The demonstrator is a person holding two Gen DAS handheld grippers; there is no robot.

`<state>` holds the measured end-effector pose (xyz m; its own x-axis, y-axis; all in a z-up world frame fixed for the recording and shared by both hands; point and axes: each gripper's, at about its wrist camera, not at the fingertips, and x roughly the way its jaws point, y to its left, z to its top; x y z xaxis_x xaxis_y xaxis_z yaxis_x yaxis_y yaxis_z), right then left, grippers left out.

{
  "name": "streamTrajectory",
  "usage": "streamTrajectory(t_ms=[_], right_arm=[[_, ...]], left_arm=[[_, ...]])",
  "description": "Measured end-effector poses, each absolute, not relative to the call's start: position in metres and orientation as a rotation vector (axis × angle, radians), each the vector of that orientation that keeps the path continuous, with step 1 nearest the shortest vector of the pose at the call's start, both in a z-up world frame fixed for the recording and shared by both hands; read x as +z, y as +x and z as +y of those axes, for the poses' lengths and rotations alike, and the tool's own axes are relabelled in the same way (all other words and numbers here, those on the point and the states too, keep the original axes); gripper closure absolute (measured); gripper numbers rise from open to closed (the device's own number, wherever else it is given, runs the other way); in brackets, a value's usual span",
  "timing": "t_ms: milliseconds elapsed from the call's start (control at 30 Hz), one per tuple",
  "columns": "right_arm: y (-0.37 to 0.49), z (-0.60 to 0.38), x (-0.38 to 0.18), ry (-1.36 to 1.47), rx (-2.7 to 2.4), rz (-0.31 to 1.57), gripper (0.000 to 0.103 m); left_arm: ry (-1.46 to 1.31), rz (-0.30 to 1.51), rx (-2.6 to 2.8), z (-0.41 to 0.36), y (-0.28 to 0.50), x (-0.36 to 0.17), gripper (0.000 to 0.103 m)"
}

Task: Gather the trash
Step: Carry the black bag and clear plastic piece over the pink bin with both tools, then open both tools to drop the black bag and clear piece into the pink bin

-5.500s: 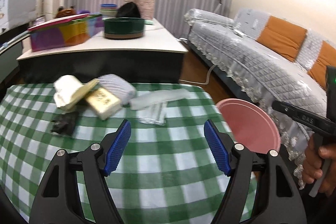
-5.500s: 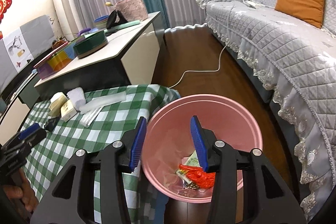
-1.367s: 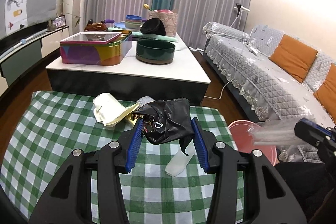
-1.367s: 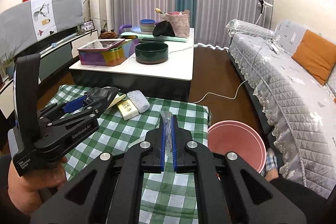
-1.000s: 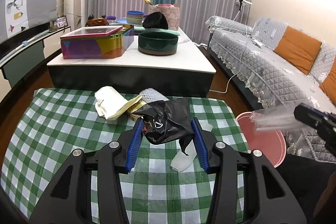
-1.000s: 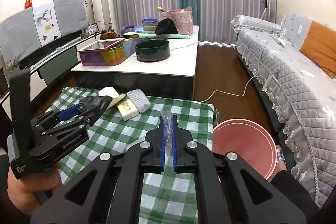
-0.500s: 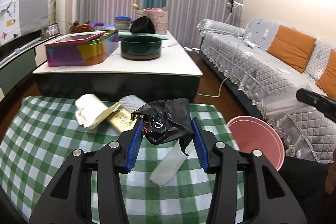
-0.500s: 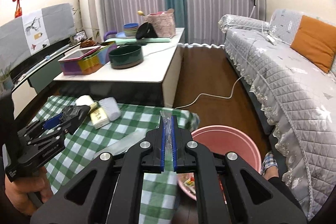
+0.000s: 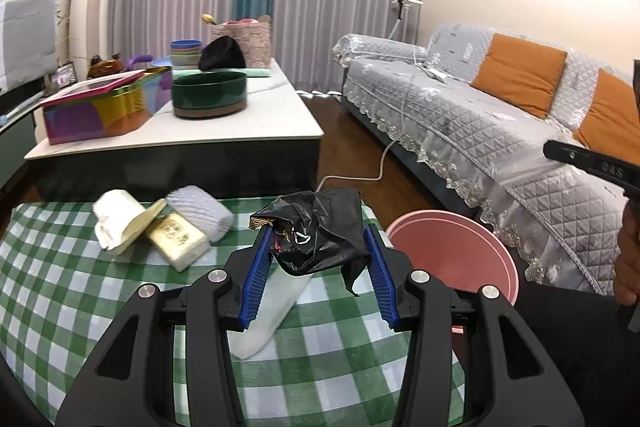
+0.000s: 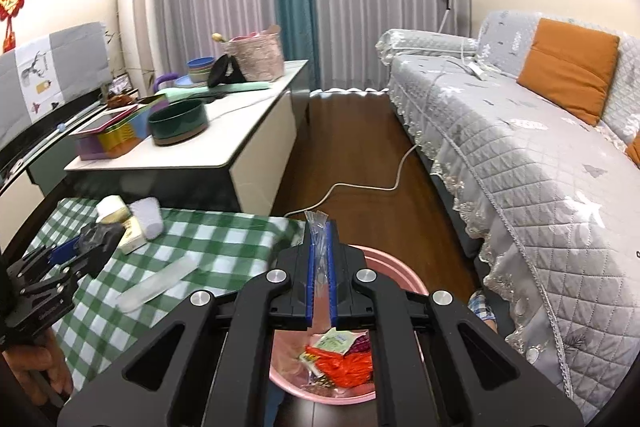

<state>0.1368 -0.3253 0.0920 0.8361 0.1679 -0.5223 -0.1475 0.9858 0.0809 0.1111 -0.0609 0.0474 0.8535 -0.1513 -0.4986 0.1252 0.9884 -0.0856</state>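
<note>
pink bin (image 10: pixel 394 267) mostly hidden behind right tongs (image 10: pixel 319 267), its trash partly covered

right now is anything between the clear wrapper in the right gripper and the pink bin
Nothing visible. The right gripper holds the clear wrapper directly above the open pink bin, which already has trash in it; only air lies between them.
</note>
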Motion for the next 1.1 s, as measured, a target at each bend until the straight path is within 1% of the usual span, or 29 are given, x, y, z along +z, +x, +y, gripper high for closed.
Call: streamTrajectory(t_ms=[367, 600, 867, 1100], right_arm=[[0.159, -0.369, 0.062, 0.159, 0.111, 0.587, 0.097], [0.163, -0.373, 0.052, 0.149, 0.086, 0.597, 0.097], [0.17, -0.373, 0.042, 0.143, 0.071, 0.62, 0.097], [0.174, -0.366, 0.034, 0.085, 0.04, 0.647, 0.097]], left_arm=[[-0.026, 0.563, -0.259, -0.12, 0.133, 0.031, 0.058], [-0.015, 0.582, -0.325, -0.157, 0.156, 0.019, 0.058], [-0.002, 0.607, -0.367, -0.177, 0.173, 0.007, 0.058], [0.019, 0.635, -0.379, -0.185, 0.185, -0.001, 0.058]])
